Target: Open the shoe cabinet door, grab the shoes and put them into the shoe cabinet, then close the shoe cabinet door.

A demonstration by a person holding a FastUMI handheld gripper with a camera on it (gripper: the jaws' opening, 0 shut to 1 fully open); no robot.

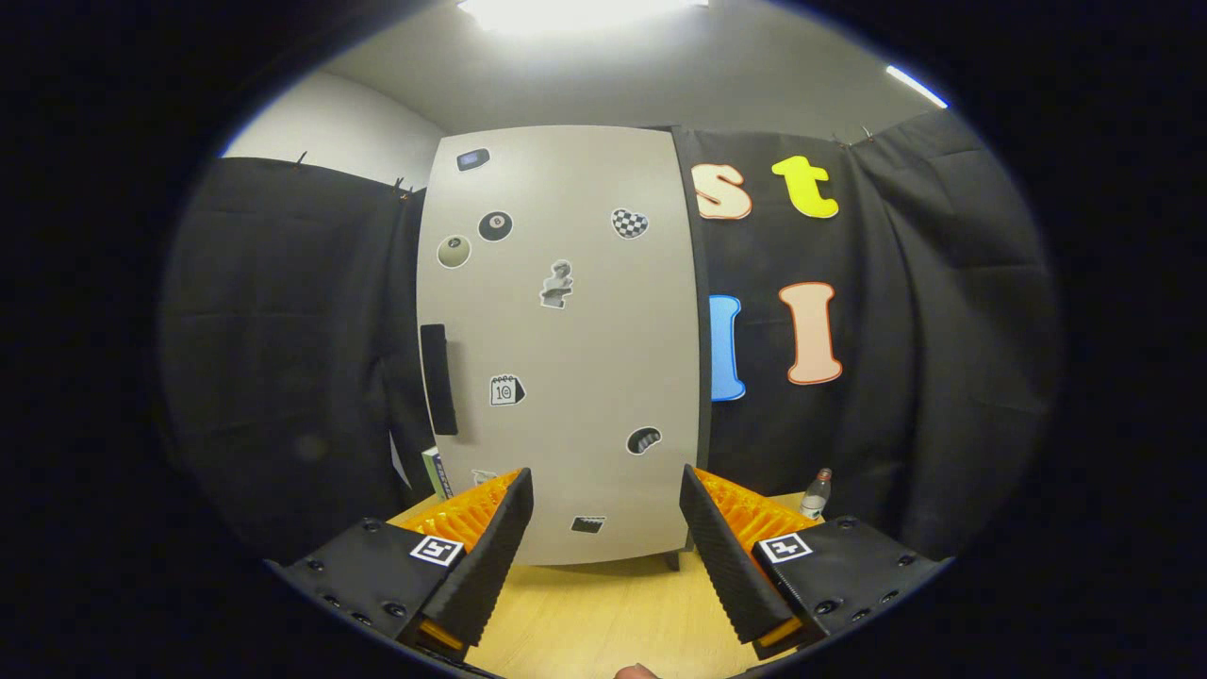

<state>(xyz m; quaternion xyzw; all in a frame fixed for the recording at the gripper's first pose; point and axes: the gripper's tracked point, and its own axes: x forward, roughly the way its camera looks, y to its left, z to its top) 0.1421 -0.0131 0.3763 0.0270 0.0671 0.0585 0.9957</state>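
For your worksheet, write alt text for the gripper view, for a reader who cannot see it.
A tall shoe cabinet stands on a wooden floor with its door shut, stickers dotted over the door and a dark handle near one edge. The tool hangs open before it, holding nothing. A small bottle stands beside the cabinet.

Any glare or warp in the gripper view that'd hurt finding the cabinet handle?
Gripper view: ceiling light blown out, but no glare on the cabinet door; fisheye bows the door's edges; the dark handle reads sharp and high-contrast; open gripper fingers in focus, holding nothing.
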